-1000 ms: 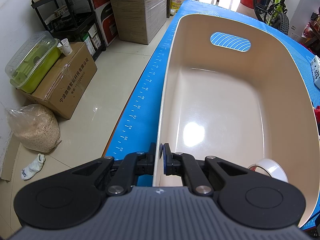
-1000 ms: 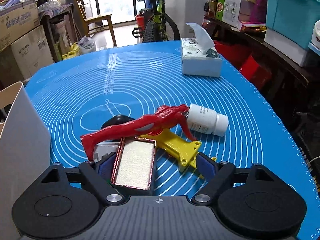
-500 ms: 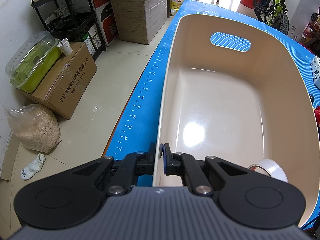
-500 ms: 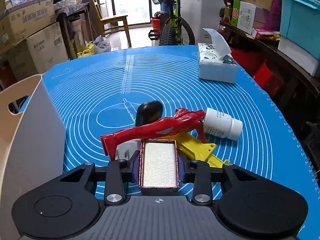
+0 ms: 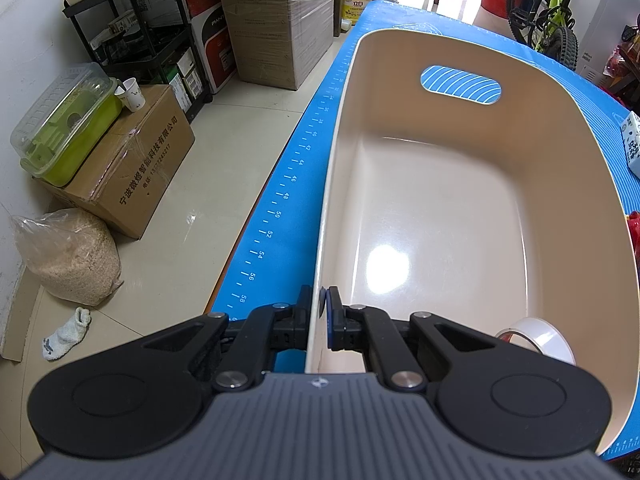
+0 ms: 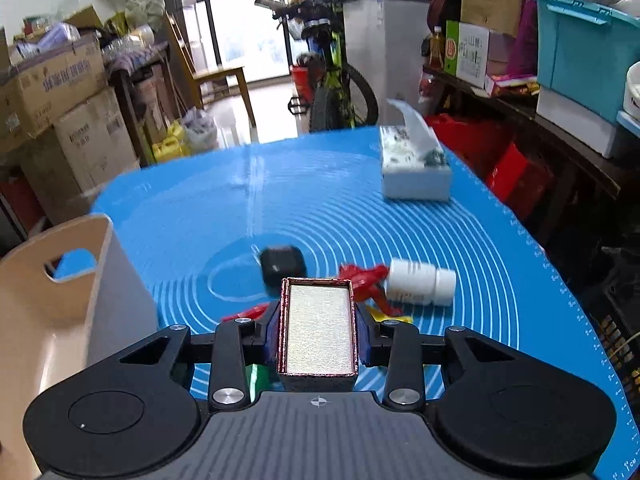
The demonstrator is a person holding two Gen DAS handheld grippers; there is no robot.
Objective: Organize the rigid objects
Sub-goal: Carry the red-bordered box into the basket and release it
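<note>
My left gripper [image 5: 319, 312] is shut on the near left rim of the beige basket [image 5: 440, 208], which stands on the blue mat. A roll of clear tape [image 5: 536, 338] lies in the basket's near right corner. My right gripper [image 6: 318, 330] is shut on a small red-rimmed box with a pale glittery top [image 6: 318, 326] and holds it above the mat. Below and beyond it lie a red figure [image 6: 366, 280], a white bottle [image 6: 420, 282], a black rounded object [image 6: 282, 264] and a yellow piece [image 6: 386, 314]. The basket's end with its handle slot shows in the right wrist view [image 6: 60, 300] at the left.
A tissue box [image 6: 414, 168] stands far on the blue mat [image 6: 240, 208]. The mat's left edge [image 5: 276, 216] drops to a floor with cardboard boxes [image 5: 132, 164], a green container and a sack. A bicycle and shelves stand beyond the table.
My right gripper closed on the small box and lifted it up off the mat, away from the pile. The left gripper and the basket have not moved.
</note>
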